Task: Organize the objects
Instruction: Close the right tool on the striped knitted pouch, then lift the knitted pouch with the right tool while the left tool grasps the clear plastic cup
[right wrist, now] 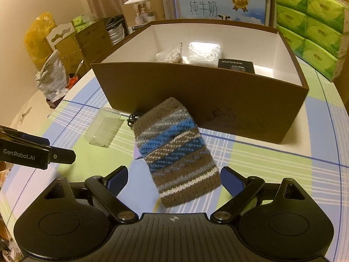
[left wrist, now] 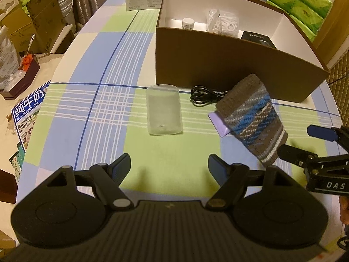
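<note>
Knitted pouch on counter, 6 o'clock of brown box, between right gripper jaws, spread wide. Left gripper jaws likewise apart, empty. Soft, light, likely floppy; pinch across striped cuff end.

Counted on the table: one brown box, one clear plastic container, one knitted pouch, one purple card, one black cable. Counted inside the box: one small white jar, one bag of cotton swabs, one clear case, one black packet.
</note>
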{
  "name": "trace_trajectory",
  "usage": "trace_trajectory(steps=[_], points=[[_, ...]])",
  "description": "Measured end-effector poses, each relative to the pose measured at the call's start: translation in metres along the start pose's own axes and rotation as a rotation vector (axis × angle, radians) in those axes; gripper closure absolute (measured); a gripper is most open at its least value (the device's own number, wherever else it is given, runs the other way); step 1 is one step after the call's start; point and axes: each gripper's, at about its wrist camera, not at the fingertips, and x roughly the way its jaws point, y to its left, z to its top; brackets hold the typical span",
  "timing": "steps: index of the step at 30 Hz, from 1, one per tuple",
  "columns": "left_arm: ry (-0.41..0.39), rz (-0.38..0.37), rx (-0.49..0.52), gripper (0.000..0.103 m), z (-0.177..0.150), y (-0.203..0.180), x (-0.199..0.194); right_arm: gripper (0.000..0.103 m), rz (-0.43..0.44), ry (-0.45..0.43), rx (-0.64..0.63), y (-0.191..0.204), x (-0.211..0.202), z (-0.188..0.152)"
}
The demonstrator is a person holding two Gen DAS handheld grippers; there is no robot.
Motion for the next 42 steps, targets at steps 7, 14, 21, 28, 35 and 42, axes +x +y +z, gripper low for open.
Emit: trace_trajectory(steps=[7,14,21,28,35,42], points=[[-0.012,-0.004,0.006,0.028,0.000,0.005,0.012,0.014,0.000,0.006,-0.060,0.000,0.022,-0.001],[-0.007,0.008,0.012,0.029,0.000,0.011,0.027,0.014,-0.023,0.031,-0.130,0.005,0.050,0.004],[0.005,0.010,0.012,0.029,0.002,0.017,0.038,0.014,-0.049,0.050,-0.217,0.012,0.077,0.006],[-0.001,0.000,0.023,0.029,0.004,0.018,0.043,0.067,-0.055,0.031,-0.289,0.015,0.077,-0.001],[-0.015,-0.013,0.038,0.029,0.009,0.015,0.047,0.084,0.007,-0.043,-0.155,-0.005,0.045,-0.004],[-0.046,-0.011,0.067,0.029,0.021,0.009,0.057,0.083,-0.094,-0.028,0.100,-0.043,0.016,-0.006]])
